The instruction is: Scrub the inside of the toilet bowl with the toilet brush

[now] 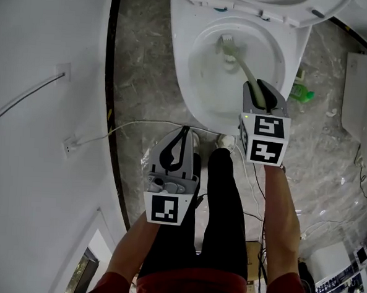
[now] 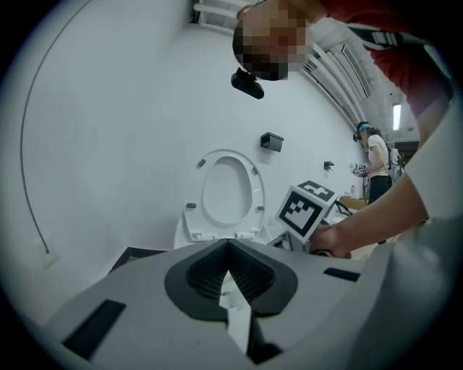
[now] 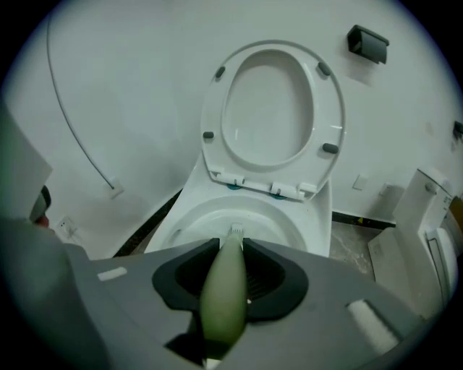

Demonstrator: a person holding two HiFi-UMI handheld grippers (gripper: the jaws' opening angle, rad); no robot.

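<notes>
Grey stone floor (image 1: 145,60), white wall (image 1: 35,134) at left. The right gripper (image 1: 263,92) squeezes the pale green toilet brush (image 1: 241,63) in the bowl (image 1: 186,81); the left gripper (image 1: 183,133) is closed.

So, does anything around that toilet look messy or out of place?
A thin white cable trails loose across the grey marble floor just in front of the white toilet, a likely trip risk. A small green bottle sits on the floor beside the bowl.

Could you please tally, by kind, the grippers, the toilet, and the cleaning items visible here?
Grippers: 2 (left gripper, right gripper)
Toilet: 1
Toilet brush: 1
Green bottle: 1
Total: 5
</notes>
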